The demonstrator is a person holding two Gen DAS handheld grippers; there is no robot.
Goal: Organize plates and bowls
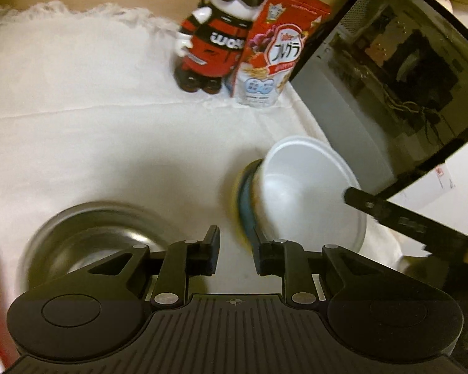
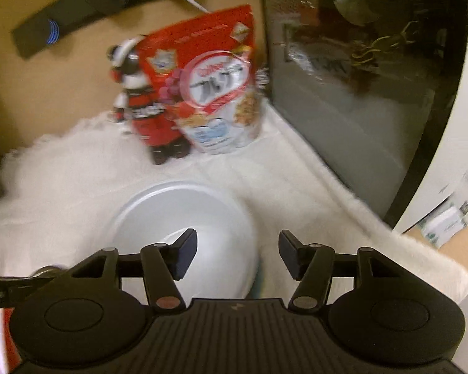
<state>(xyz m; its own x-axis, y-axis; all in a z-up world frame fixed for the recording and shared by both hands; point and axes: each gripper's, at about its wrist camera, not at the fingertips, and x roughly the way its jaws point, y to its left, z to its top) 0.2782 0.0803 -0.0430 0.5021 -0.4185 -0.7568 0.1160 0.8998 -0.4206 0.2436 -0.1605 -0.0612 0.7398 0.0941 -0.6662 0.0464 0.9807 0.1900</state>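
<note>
Left tongs (image 1: pixel 234 251): jaws a narrow gap apart, nothing between them, over the white cloth-covered table (image 1: pixel 93 124). Just behind the left finger lies a round stainless-steel bowl (image 1: pixel 90 240), open side up, blurred. Just beyond the right finger stands a white plastic bowl (image 1: pixel 312 193), nested in a stack whose blue and yellow rims (image 1: pixel 245 199) show at its left side; the stack appears tilted in this view. The other tool's black finger (image 1: pixel 377 207) reaches to the white bowl's right rim.

Right tongs (image 2: pixel 237 257): jaws well apart, gripping nothing. The left finger overlaps the white bowl's (image 2: pixel 184 218) interior; the right finger stands over bare cloth beside it.

Farther back: a red-and-black robot figurine (image 1: pixel 213 37) upright, touching a red cereal bag (image 1: pixel 274 53) on its right. A dark glass-sided case (image 1: pixel 405 71) stands at the table's right edge.
</note>
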